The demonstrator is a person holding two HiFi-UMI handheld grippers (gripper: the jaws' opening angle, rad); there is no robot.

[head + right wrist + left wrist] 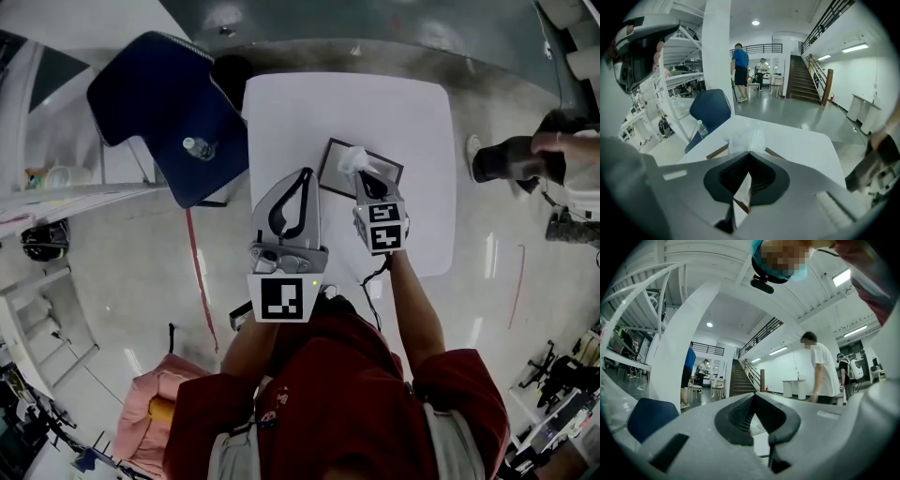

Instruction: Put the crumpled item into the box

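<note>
The crumpled item (351, 157) is a wad of thin white plastic. My right gripper (360, 174) is shut on it, and it bulges out past the tips over the box (390, 170). The box is a shallow, dark-rimmed tray on the white table (375, 103). In the right gripper view the wad (747, 138) sits just beyond the closed tips of the right gripper (749, 153), with the box's brown rim (717, 151) showing on both sides. My left gripper (307, 172) hovers left of the box, shut and empty. In the left gripper view the left gripper (753, 395) points out across the room.
A blue chair (164, 112) stands at the table's left edge with a water bottle (199, 148) on its seat. A standing person's dark shoe (502, 159) is just off the table's right edge. Other people stand farther back by the stairs (804, 79).
</note>
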